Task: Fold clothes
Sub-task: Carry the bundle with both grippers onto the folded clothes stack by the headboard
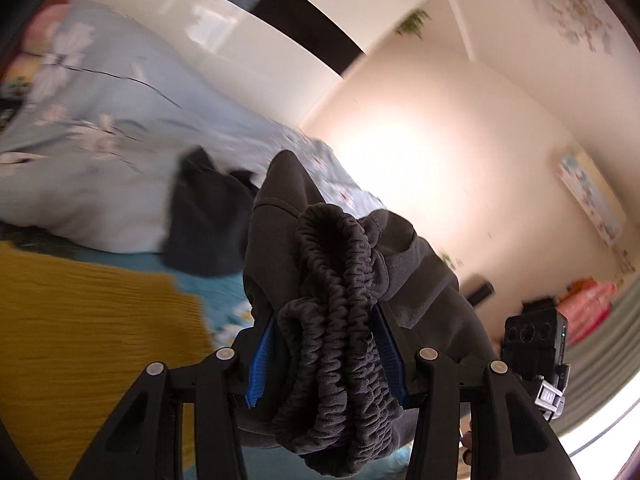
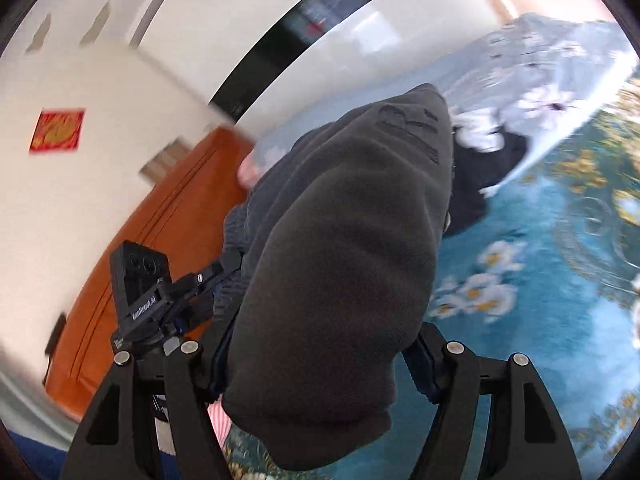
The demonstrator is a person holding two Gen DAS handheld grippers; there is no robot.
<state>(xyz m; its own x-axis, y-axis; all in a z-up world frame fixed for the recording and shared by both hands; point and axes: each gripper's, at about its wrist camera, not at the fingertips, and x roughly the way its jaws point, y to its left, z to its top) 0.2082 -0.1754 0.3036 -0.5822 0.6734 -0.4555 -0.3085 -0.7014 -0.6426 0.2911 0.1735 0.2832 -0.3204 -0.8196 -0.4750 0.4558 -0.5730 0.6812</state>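
The left wrist view alone shows the gathered elastic waistband [image 1: 340, 320] of the dark grey sweatpants [image 1: 280, 220], bunched in ruffled folds between the blue pads [image 1: 262, 364] of the left tongs [image 1: 326, 360], which are closed on it. The garment hangs lifted above the bed [image 1: 224, 300], with more dark cloth [image 1: 208, 232] lying farther off against a pale blue floral duvet [image 1: 120, 120] and a mustard yellow blanket [image 1: 80, 340] at the near left. At the right edge the other tool's black camera block [image 1: 536, 336] appears.

The right wrist view alone shows the smooth fleece side of the sweatpants [image 2: 340, 260], with raised lettering [image 2: 412, 128] near the far end. The right tongs [image 2: 320, 364] are clamped on this thick fold, the cloth hiding most of the fingers. Beyond lie a teal floral bedsheet [image 2: 540, 260], an orange wooden headboard [image 2: 160, 232], and a red square [image 2: 58, 130] on the wall. The left tongs [image 2: 224, 276] grip the cloth at left.
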